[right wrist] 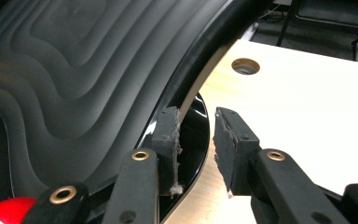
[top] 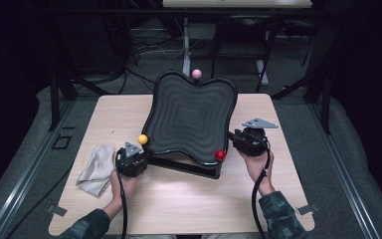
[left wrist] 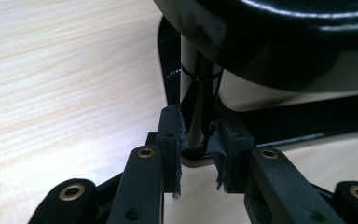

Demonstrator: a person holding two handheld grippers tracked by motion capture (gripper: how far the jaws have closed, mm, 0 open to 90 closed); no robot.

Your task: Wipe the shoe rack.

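A black tray [top: 191,117] with a rippled surface stands tilted on a black base [top: 194,169] in the middle of the table. Coloured balls sit at its corners: yellow ball [top: 143,139] front left, red ball [top: 220,155] front right, pink ball [top: 196,73] at the back. My left gripper [top: 144,157] is under the front-left corner. In the left gripper view it [left wrist: 198,135] is shut on a pale post [left wrist: 193,84] beneath the tray. My right gripper [top: 232,135] is at the tray's right edge. In the right gripper view it [right wrist: 196,135] is open, with the glossy rim [right wrist: 193,116] partly between its jaws.
A crumpled grey cloth [top: 95,169] lies on the wooden table [top: 189,204] left of my left hand. A round cable hole [right wrist: 245,66] is in the tabletop past the tray's right edge. Dark floor and cables surround the table.
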